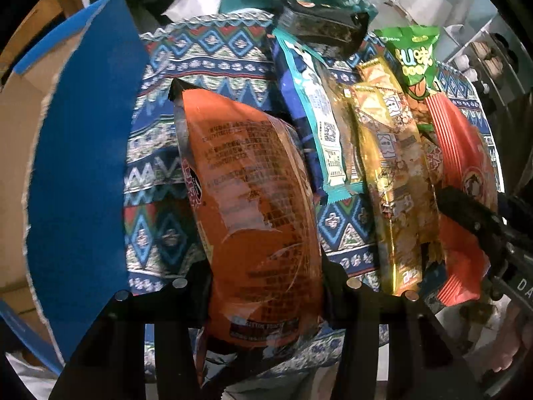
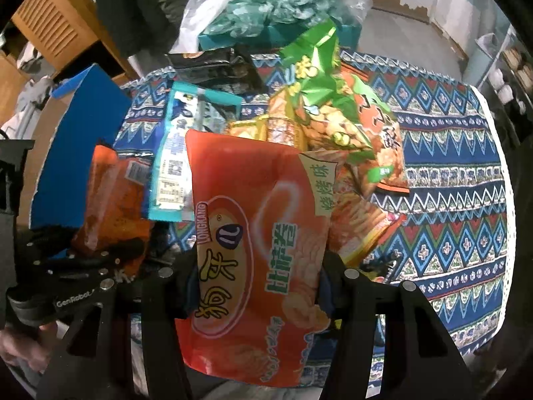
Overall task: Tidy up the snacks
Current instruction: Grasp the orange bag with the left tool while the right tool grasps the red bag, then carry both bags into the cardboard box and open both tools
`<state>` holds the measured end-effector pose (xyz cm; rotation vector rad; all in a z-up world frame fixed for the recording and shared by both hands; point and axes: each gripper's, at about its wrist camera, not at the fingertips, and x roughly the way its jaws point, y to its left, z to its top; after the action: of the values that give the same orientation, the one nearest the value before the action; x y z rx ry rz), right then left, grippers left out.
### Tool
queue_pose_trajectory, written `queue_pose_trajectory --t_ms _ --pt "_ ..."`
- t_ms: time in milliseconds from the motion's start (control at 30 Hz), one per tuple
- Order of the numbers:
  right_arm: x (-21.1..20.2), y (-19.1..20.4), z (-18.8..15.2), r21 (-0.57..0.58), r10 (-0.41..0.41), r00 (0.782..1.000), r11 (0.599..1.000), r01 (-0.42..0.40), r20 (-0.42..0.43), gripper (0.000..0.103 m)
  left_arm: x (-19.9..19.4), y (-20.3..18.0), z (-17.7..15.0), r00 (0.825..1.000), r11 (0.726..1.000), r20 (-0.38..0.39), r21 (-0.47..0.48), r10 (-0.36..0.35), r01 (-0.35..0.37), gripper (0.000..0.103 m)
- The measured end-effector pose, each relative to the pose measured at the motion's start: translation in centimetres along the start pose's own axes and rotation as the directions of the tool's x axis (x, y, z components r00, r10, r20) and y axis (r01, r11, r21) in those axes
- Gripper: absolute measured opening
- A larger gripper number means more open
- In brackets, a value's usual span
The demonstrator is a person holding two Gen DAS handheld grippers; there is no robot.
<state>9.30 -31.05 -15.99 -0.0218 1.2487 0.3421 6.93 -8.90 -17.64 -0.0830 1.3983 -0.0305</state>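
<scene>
My left gripper (image 1: 266,286) is shut on an orange snack bag (image 1: 253,206), held upright with its printed back toward the camera; it also shows in the right wrist view (image 2: 110,200). My right gripper (image 2: 256,280) is shut on a red Longkang snack bag (image 2: 253,253), seen too in the left wrist view (image 1: 463,180). Between them a pile lies on the patterned tablecloth (image 2: 443,180): a teal-edged blue packet (image 1: 313,116), gold packets (image 1: 393,173), a green bag (image 1: 416,60) and a black packet (image 1: 323,26).
A blue cardboard box flap (image 1: 80,173) stands at the left, beside the orange bag. White and teal plastic bags (image 2: 266,10) lie behind the pile. A wooden cabinet (image 2: 56,23) is at the far left. The cloth's right part (image 2: 466,233) carries only its pattern.
</scene>
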Motion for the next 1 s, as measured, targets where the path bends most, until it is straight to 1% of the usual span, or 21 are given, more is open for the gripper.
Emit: queue_pose_trajectory --t_ms 167,267,367,633,833,1000 --pt "-0.4 1.4 0.5 -0.025 0.007 1.0 1.0 -0.007 0.013 0.055 -2.1 1.4 -1.2 0.999 1.0 0.037 -0.01 0.01 -0.01 0.05" --pt "-0.8 2.1 0.7 -0.038 0.012 1.0 0.999 -0.011 0.022 0.055 -3.4 2.3 -1.2 0.998 1.0 0.069 -0.009 0.004 -0.004 0.05" --pt "-1.1 3.0 1.1 -0.05 0.014 0.999 0.999 -0.013 0.03 0.055 -4.8 1.5 -1.8 0.995 1.0 0.099 -0.005 -0.002 0.003 0.05" --pt "-2.3 5.7 1.8 -0.085 0.037 0.998 0.996 -0.033 0.053 0.055 -8.3 2.8 -2.2 0.985 1.0 0.174 -0.003 -0.019 0.02 0.05" --pt "-3.5 8.3 2.4 -0.113 0.062 0.996 0.992 -0.054 0.07 0.055 -10.8 4.9 -2.2 0.975 0.999 0.22 -0.027 -0.024 0.03 0.05" --pt "-4.4 10.7 3.2 -0.137 0.084 0.993 0.988 -0.072 0.086 0.055 -12.7 7.5 -2.2 0.966 0.997 0.256 -0.068 -0.03 0.049 0.05"
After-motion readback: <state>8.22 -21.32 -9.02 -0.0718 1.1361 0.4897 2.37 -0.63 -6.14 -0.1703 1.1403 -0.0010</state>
